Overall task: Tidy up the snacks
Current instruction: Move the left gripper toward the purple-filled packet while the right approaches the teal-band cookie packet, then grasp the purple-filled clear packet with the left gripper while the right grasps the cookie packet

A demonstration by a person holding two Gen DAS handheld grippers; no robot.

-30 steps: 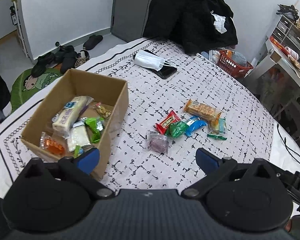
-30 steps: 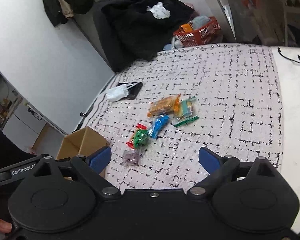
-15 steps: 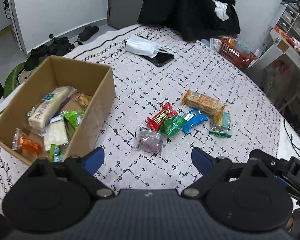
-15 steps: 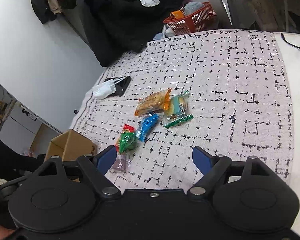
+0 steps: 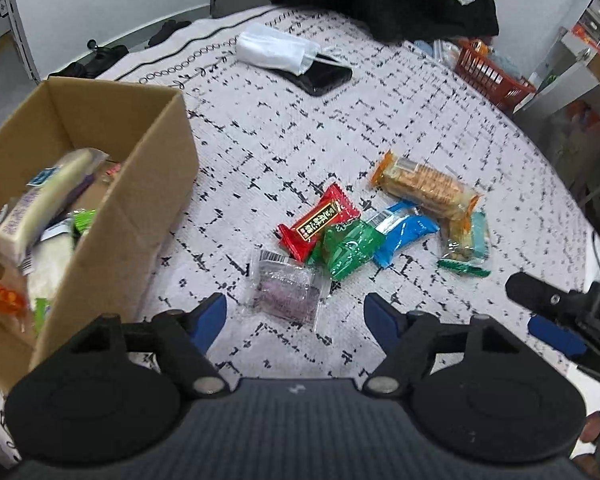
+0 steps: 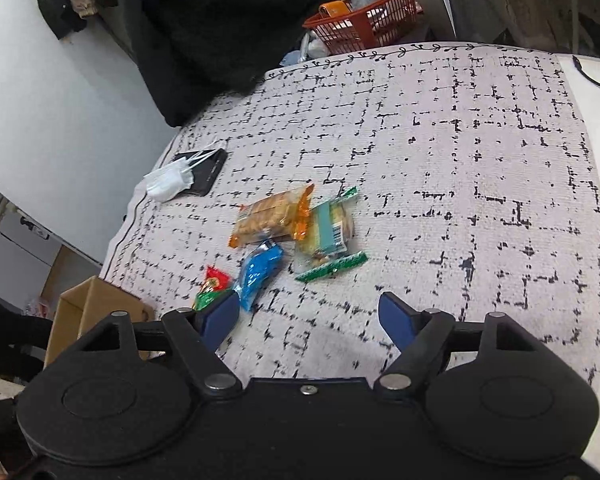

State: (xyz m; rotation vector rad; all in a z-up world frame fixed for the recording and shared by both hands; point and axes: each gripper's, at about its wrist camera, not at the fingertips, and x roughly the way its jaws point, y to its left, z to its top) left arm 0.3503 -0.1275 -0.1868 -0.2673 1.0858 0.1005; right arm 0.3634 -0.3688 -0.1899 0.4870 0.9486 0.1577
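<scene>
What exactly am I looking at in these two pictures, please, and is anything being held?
There is no robot here: a person holds one set of tongs in each hand, and a wide-angle camera on each looks out along its blue fingers. One picture is from the left tongs, the other from the right tongs. On the patterned tablecloth lie loose snacks: a clear purple packet, a red wrapper, a green one, a blue one and a cracker pack. A cardboard box already holds some snacks. Both tongs are closing, with nothing gripped between them.
</scene>
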